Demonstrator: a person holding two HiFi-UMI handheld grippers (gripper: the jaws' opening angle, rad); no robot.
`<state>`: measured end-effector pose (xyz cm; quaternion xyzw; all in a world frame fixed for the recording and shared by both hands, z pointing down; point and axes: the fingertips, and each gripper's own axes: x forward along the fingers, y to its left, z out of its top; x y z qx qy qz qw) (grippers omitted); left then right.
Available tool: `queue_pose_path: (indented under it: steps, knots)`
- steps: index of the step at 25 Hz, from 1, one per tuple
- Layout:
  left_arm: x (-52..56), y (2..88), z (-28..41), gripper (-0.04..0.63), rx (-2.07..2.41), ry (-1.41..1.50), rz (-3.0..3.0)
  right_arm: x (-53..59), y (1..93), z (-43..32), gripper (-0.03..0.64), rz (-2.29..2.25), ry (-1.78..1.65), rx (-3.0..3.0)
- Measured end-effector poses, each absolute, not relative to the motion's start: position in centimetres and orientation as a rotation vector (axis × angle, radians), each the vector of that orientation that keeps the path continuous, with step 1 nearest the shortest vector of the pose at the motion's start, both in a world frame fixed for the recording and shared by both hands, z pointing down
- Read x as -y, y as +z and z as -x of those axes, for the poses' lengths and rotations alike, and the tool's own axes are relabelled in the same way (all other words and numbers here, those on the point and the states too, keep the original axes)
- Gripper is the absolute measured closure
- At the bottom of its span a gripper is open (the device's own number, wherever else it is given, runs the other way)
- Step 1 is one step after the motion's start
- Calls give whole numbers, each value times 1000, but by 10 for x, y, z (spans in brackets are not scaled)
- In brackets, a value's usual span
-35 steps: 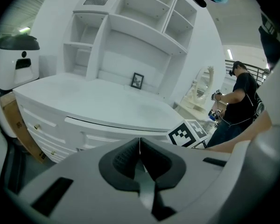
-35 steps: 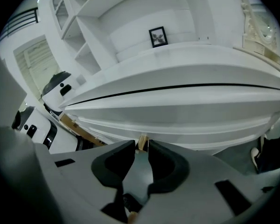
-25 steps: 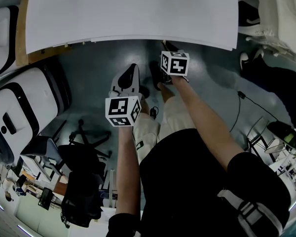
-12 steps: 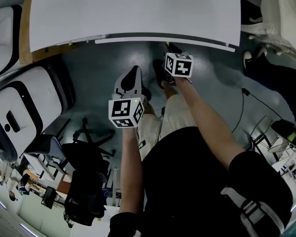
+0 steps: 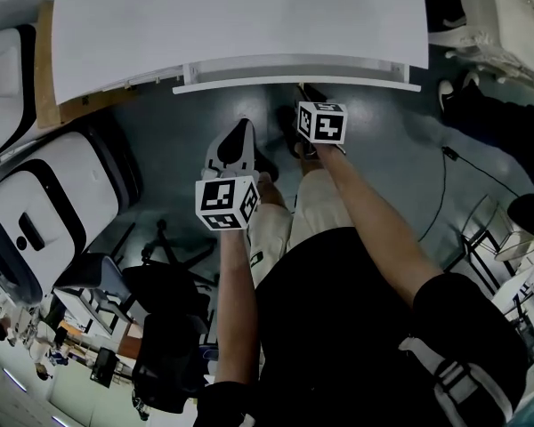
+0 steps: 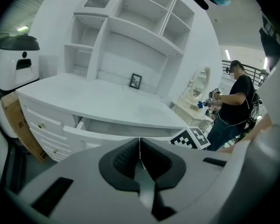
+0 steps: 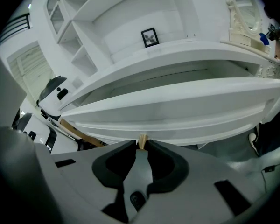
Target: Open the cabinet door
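The left gripper (image 6: pixel 140 149) is clenched shut on nothing and hangs in front of the worktop (image 6: pixel 107 101). The right gripper (image 7: pixel 141 147) pinches the tiny gold knob (image 7: pixel 141 141) on the drawer (image 7: pixel 177 106), which sticks out a little from under the worktop. The knob may slip out if the pull goes crooked, or the drawer may bump the left gripper.

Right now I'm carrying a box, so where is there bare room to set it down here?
The desk top is bare apart from a picture frame at its back. The floor just in front of it is free. It is crowded at left by the white machine and black chair; the right gripper holds the knob of the drawer.
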<state>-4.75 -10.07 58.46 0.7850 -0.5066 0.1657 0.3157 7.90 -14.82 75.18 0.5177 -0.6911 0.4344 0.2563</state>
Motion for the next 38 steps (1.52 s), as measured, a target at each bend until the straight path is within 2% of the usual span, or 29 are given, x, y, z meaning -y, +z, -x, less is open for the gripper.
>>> queue_pose_path:
  steps: [38]
  knots:
    - [25,578,82,572,1057,505,-2261,31,752,-69,526,-1534,1181,1799]
